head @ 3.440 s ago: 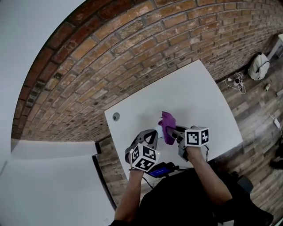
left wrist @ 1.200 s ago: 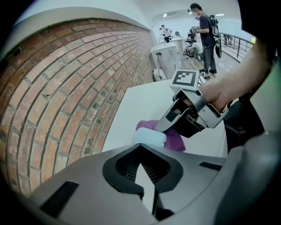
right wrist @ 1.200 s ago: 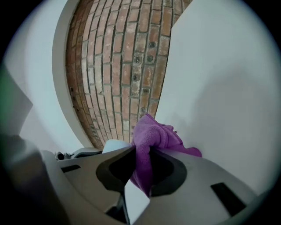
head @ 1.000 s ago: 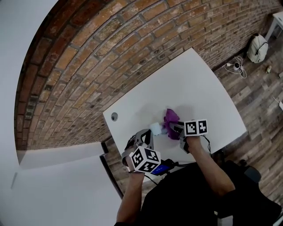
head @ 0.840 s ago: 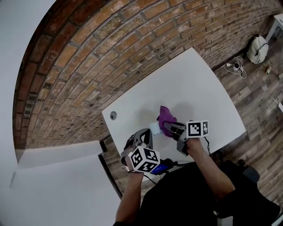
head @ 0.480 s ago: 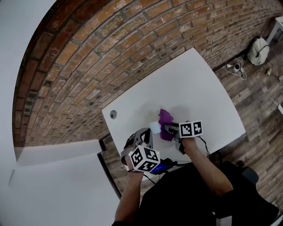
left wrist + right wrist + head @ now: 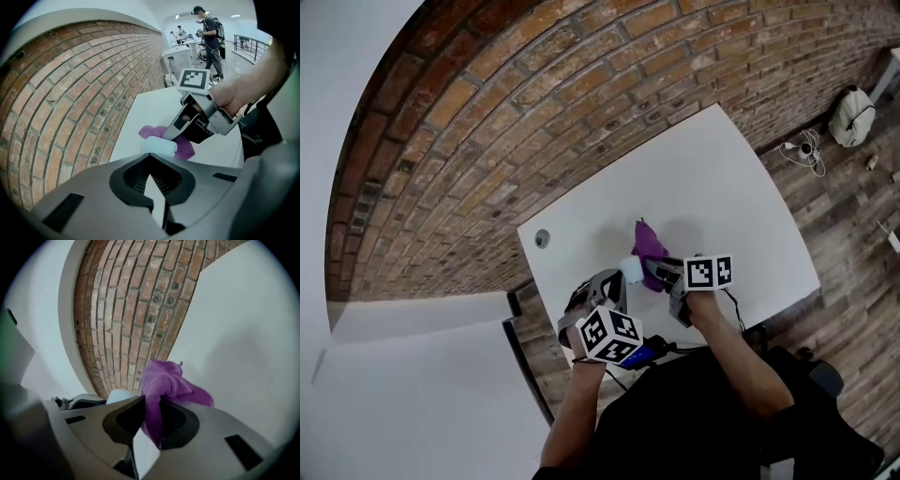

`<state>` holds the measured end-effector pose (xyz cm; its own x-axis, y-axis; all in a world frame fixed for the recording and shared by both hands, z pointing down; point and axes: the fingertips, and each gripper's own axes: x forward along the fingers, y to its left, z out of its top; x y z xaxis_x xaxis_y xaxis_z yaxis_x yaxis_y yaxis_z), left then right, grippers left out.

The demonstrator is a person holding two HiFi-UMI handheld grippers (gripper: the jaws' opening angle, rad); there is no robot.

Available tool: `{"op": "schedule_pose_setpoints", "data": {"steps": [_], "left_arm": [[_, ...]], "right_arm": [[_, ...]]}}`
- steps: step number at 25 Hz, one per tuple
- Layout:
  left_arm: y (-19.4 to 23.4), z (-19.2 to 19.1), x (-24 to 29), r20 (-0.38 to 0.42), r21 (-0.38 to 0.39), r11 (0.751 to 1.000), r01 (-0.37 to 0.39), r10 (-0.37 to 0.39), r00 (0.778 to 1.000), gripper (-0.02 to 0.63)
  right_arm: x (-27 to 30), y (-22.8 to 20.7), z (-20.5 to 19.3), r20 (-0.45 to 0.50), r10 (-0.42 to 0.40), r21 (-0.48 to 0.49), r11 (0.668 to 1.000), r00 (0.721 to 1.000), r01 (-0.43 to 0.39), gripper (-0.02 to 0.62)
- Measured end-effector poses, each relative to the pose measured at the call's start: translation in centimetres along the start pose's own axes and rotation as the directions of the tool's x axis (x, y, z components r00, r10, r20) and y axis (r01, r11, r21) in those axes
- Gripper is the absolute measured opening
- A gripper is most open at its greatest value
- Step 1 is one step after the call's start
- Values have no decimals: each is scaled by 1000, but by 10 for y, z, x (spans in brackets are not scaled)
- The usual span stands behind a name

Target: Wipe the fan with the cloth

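A small pale fan (image 7: 628, 267) sits just past the tips of my left gripper (image 7: 614, 286), which is shut on a thin white part of it. In the left gripper view the fan's rounded body (image 7: 159, 146) shows right above the closed jaws of the left gripper (image 7: 150, 163). My right gripper (image 7: 651, 272) is shut on a purple cloth (image 7: 649, 246), and the bunched cloth rests against the fan's right side. The right gripper view shows the cloth (image 7: 164, 385) pinched in the right gripper (image 7: 144, 401), with the fan (image 7: 119, 397) at its left. The left gripper view also takes in the cloth (image 7: 188, 149) and the right gripper (image 7: 180, 132).
A white table (image 7: 722, 187) stands against a brick wall (image 7: 534, 112), with a round cable hole (image 7: 543, 238) near its left corner. A blue device (image 7: 642, 356) lies at the near edge. A bag (image 7: 848, 117) and cables (image 7: 802, 148) are on the wooden floor. People (image 7: 208, 28) stand far behind.
My right gripper has carried the cloth left and upward, from the fan's right side to against and above the fan. The left gripper and the fan have stayed in place.
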<state>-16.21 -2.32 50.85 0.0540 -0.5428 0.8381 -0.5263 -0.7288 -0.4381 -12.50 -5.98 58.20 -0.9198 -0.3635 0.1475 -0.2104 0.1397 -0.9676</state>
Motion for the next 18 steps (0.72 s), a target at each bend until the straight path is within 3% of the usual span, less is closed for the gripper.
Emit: {"op": "schedule_pose_setpoints", "data": {"steps": [2, 4, 8, 10, 12, 15, 18], "left_arm": [[-1, 0, 0, 3, -2, 1000, 0, 0, 1000, -8], [-2, 0, 0, 4, -4, 1000, -1, 1, 1000, -8], [-1, 0, 0, 6, -7, 1000, -4, 4, 1000, -9], [-2, 1, 0, 8, -7, 1000, -4, 4, 1000, -9], [-2, 1, 0, 9, -6, 1000, -5, 5, 1000, -9], [-1, 1, 0, 9, -10, 1000, -12, 12, 1000, -9], [0, 0, 1, 8, -17, 1000, -21, 21, 1000, -9]], "right_arm": [[4, -24, -6, -28, -95, -14, 995, 995, 95, 75], [4, -49, -15, -85, -217, -90, 974, 973, 209, 75], [0, -78, -28, -234, -407, -330, 887, 883, 321, 75], [-6, -78, -13, -221, -483, -438, 826, 848, 356, 75], [-10, -68, 15, -150, -496, -473, 796, 855, 378, 75], [4, -44, 42, -102, -391, -395, 860, 915, 324, 75], [27, -51, 23, -176, -334, -305, 913, 926, 272, 75]]}}
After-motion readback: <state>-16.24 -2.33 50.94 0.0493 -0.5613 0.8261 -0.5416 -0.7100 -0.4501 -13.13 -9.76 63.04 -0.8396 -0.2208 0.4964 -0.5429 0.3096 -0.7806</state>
